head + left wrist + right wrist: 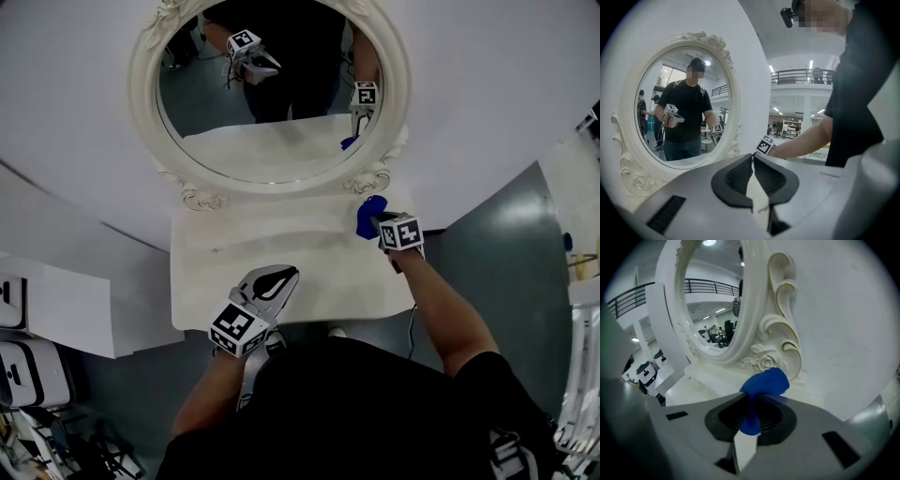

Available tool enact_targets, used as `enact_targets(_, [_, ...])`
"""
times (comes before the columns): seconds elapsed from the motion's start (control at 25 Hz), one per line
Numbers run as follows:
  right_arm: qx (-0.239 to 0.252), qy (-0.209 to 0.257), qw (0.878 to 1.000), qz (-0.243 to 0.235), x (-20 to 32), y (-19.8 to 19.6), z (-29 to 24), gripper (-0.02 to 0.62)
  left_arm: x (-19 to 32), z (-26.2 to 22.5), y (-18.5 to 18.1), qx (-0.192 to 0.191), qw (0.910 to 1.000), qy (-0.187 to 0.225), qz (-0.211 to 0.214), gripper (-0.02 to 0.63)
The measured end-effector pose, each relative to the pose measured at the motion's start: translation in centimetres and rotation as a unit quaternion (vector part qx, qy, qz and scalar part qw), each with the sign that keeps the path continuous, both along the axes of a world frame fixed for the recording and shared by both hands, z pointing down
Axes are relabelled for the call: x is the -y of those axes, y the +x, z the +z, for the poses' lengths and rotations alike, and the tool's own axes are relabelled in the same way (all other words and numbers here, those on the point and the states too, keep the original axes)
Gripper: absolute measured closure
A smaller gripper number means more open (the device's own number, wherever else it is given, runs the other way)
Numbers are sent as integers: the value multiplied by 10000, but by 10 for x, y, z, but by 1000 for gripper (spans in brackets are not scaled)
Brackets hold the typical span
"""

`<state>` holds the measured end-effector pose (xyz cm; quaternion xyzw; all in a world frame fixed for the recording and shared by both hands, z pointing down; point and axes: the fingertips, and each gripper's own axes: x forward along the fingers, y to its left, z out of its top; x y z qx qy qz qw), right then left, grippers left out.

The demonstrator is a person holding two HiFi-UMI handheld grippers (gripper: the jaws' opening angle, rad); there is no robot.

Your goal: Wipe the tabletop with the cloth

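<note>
A white dressing tabletop (234,272) stands below an oval white-framed mirror (150,103). The blue cloth (368,215) is bunched at the tabletop's back right corner, near the mirror's carved foot (773,357). My right gripper (377,223) is shut on the blue cloth (764,385), which bulges out beyond the jaws. My left gripper (277,277) hovers over the front middle of the tabletop, shut with nothing between its jaws. In the left gripper view the jaws (753,157) meet, pointing toward the mirror.
The mirror reflects the person and both grippers. White cabinets (56,309) stand left of the table. Grey floor (506,253) lies to the right, with a white rack (586,375) at the far right edge. The person's body crowds the table's front edge.
</note>
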<state>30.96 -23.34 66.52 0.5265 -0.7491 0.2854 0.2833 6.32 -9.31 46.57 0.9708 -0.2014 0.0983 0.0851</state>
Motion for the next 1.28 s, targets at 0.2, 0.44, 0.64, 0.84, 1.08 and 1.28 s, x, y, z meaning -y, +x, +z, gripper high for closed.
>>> enact_targets(0.2, [51,526,9979,-364,-14,-48,-50,561,-11,-12,-5,-32,9999,127,43,591])
enact_targets(0.44, [11,1191,9910,-618,-35,-90,-108,561,-23,-27,-16,-58,9996,266,107,591])
enact_targets(0.64, [-28,1696,9828,-730,-61,-116,-151,561,-36,-32,-29,-34,9993,330,193,591])
enact_targets(0.84, [-198,2183,9723,-806,-84,-134,-184,561,-42,-39,-43,-56,9991,394,171,591])
enact_targets(1.08, [-199,2567,9634,-747,-109,-147,-207,561,-49,-44,-58,-157,9988,437,126,591])
enact_targets(1.28, [-171,2674,9607,-726,-120,-154,-215,561,-53,-46,-68,-223,9988,439,81,592])
